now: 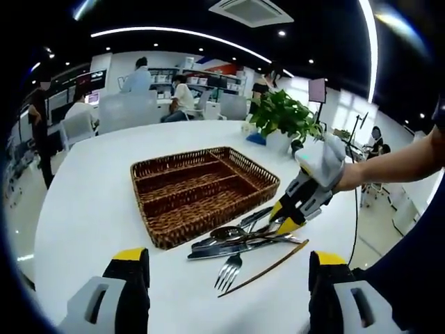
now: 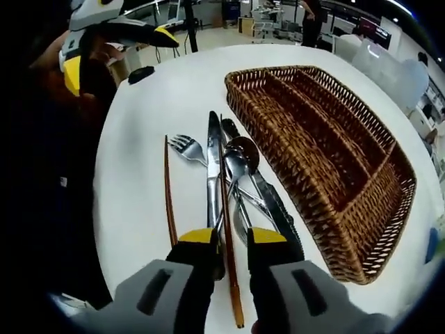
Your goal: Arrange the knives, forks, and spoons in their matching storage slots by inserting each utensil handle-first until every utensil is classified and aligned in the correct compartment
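Right tool [image 2: 231, 245] nearly shut among piled cutlery [image 2: 229, 174], grip unclear; left tool [image 1: 228, 268] open.

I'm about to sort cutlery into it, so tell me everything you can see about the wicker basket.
The wicker basket is a shallow rectangular tray of brown woven cane, split by woven dividers into long compartments plus one running crosswise at an end. All compartments look empty. It lies flat on the white table, with the pile of cutlery lying just outside one long wall. Neither gripper touches it.
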A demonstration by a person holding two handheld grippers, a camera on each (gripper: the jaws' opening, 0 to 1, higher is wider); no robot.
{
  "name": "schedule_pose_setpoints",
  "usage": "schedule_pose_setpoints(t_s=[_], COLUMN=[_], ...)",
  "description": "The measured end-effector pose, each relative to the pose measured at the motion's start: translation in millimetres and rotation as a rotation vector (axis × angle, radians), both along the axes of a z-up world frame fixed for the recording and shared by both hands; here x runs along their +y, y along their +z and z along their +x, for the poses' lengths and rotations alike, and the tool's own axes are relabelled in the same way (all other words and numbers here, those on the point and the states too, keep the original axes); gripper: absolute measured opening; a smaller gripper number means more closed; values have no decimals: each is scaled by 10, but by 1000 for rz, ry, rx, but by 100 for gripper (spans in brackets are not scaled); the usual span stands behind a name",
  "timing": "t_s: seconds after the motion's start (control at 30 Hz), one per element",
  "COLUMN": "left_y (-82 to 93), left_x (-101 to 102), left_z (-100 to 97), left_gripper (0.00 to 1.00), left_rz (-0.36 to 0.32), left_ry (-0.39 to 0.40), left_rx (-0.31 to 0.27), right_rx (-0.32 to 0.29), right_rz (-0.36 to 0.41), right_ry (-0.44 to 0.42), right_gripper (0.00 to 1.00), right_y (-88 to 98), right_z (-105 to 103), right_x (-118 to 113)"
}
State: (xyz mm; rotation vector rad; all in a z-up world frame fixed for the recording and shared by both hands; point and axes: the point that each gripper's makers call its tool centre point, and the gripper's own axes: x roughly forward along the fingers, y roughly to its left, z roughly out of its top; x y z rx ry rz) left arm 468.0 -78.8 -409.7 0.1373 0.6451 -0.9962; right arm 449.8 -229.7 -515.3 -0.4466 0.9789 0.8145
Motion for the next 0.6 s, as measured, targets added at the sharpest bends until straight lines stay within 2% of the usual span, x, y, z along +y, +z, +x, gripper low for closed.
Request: schedule_pose_setpoints(t_s=[0.2,0.37,0.43,0.6], left_y=[-30,-54,-71,-89], left_x=[-1,33,35,38], left_z=[-1,4,4,15], left_gripper=[99,99,99,99], left_rz=[-2,-4,-3,6], left_ry=[1,15,16,15], left_rx=[11,16,21,24], right_rx=[7,-40,-4,18], right_rz=[-13,-26,-17,-32], right_ry=[22,60,71,69], right_gripper=[12,6,5,7], right_y=[-12,70,31,-49], right_z=[34,60,21,4], right_x=[26,78,99,76])
